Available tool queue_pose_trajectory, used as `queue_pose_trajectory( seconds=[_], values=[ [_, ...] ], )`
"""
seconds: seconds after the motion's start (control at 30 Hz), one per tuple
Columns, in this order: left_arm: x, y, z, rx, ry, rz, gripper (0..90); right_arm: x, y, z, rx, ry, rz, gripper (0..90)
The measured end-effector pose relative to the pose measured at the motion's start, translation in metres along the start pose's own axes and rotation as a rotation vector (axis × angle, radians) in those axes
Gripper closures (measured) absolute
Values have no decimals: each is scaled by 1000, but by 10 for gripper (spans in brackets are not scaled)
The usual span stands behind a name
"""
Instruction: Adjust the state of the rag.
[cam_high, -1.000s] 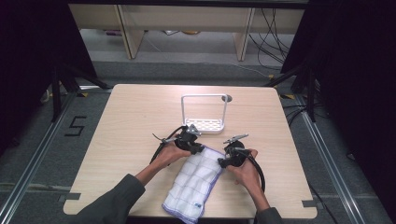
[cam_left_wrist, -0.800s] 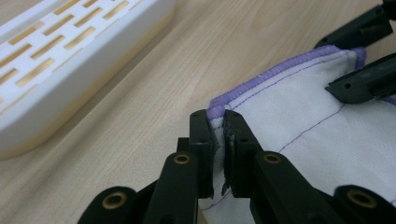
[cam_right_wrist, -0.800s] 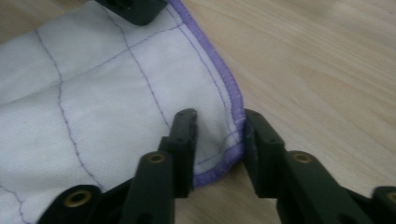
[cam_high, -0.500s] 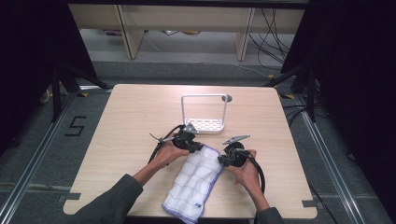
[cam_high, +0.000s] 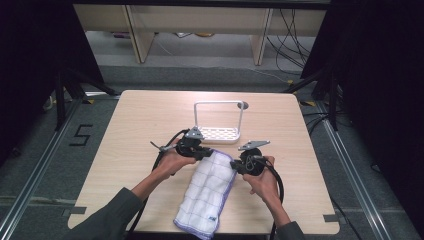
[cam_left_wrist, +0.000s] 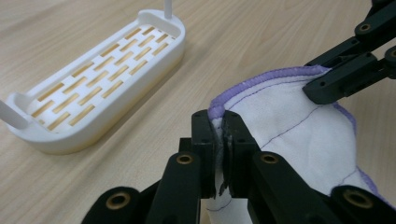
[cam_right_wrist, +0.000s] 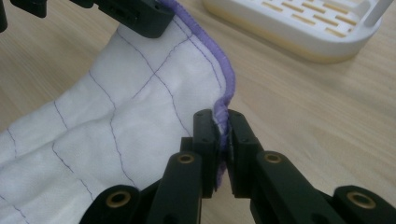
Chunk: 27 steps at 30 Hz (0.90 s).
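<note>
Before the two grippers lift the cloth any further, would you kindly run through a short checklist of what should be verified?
1. Left gripper clamped on the cloth: ok, jaws shut on its purple-hemmed far edge.
2. Right gripper clamped on the same edge: ok, the hem is pinched between its jaws.
3. Edge between the two grips free of snags: ok, it runs slack and unobstructed.
4. Rack clear of the cloth: ok, it stands apart, just beyond the grippers.
5. Near end of the cloth free to follow: ok, it lies flat on the table with nothing on it.
6. Depth of each bite: cannot tell, the jaws hide it.
</note>
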<state>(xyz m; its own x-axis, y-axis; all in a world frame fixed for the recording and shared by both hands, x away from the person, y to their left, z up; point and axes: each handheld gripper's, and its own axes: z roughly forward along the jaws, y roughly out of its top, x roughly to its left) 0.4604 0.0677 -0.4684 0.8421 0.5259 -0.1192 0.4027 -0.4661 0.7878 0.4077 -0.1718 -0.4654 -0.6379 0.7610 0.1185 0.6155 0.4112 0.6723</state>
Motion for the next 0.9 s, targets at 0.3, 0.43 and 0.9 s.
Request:
queue_pose_trajectory(
  seconds=[0.3, 0.43, 0.9],
  values=[
    [-5, 4, -19, -47, -15, 1, 841, 6, 6, -9, -43, 1, -8, 842],
    [-7, 5, -24, -47, -8, 13, 841, 8, 6, -10, -50, 1, -13, 843],
    [-7, 9, -36, -56, 10, 13, 841, 11, 15, -13, -63, 18, -25, 843]
  ],
)
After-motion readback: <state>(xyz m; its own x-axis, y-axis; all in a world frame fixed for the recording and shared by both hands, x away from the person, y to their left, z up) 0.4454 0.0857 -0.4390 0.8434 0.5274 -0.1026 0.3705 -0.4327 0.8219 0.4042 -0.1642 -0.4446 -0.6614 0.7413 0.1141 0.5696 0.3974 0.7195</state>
